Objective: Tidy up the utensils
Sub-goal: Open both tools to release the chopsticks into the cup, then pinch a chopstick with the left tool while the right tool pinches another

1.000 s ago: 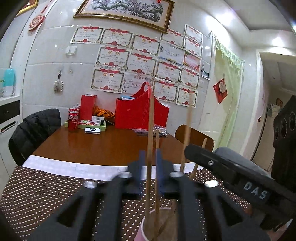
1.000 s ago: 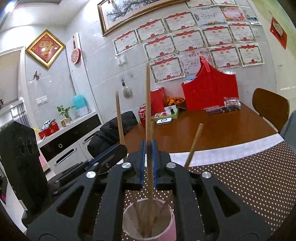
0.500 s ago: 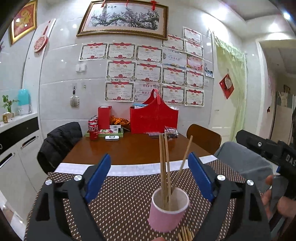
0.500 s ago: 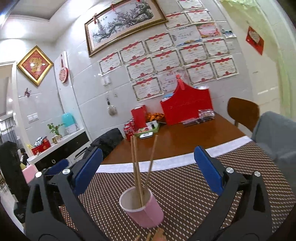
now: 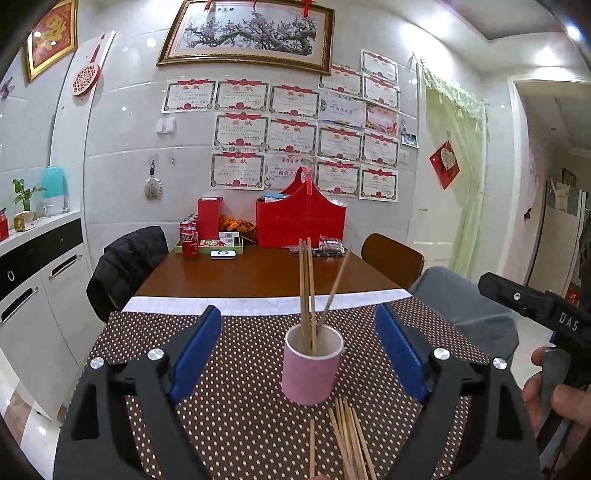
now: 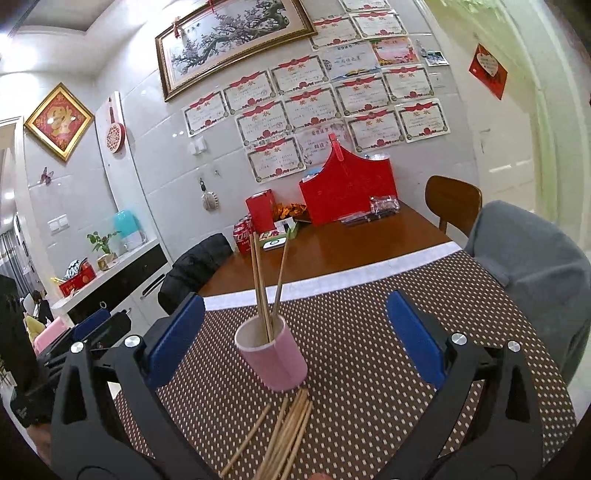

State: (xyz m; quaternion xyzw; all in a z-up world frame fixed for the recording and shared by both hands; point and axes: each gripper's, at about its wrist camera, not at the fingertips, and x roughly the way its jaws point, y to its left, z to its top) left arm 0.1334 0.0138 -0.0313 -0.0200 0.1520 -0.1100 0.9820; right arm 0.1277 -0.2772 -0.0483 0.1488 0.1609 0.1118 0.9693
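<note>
Chopsticks [image 5: 309, 291] of pale wood, thin and straight, stand in a pink cylindrical cup [image 5: 311, 363] with a white inside; two lean together nearly upright, and a third tilts off to the right. The cup sits on a brown placemat [image 5: 236, 413] printed with small white dots, which covers the near end of the tabletop [image 5: 258, 273]. Just in front of the cup, more loose chopsticks [image 6: 284, 428] lie flat on the mat in a fanned bundle.

Both tools have black frames with silver bolts and blue pads. The left hand-held gripper [image 5: 298, 354] has its jaws spread wide with nothing between the pads; the cup stands ahead of them. The right hand-held gripper [image 6: 295, 339] is likewise spread wide and empty. In the left wrist view, white letters "DAS" mark the side of the right tool.

Beyond the mat the polished brown wood carries a red basket [image 5: 301, 218] and red soda cans [image 5: 189, 240]. Framed certificates [image 5: 280, 136] with red trim cover the white tiled wall under a blossom painting [image 5: 251, 33].
</note>
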